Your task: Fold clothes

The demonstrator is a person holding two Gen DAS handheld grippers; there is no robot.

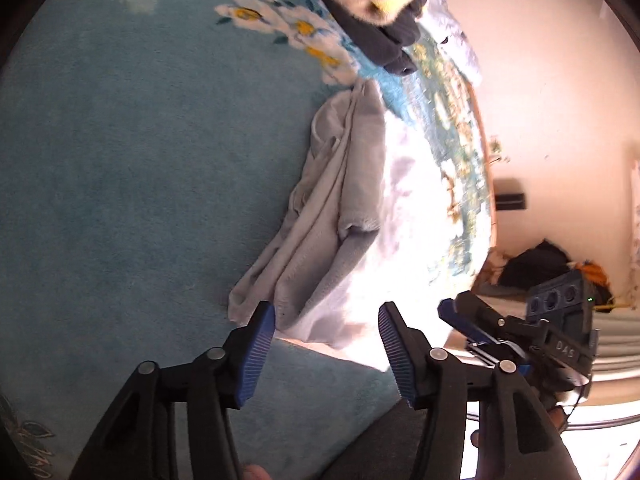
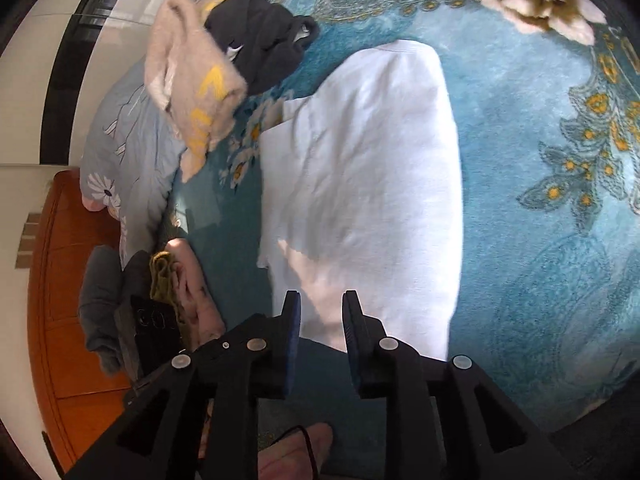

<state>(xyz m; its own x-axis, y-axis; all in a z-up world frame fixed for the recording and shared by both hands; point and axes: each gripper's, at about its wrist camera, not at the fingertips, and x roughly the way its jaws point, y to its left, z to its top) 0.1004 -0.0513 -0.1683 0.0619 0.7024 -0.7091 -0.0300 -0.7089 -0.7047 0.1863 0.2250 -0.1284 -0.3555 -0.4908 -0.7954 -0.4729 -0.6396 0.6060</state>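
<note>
White garment (image 2: 360, 184) flat on rug (image 2: 520, 208)

The plush carpet (image 2: 520, 152) is teal-blue, patterned with cream flowers, white daisies and yellow-dotted leaves. On it lies a plain white cotton garment (image 2: 368, 184). Toward the carpet's edge sit a fuzzy cream-beige sweater with yellow markings (image 2: 192, 84), a dark navy garment (image 2: 260, 40), and pale blue daisy-print bedding (image 2: 132, 148).
</note>
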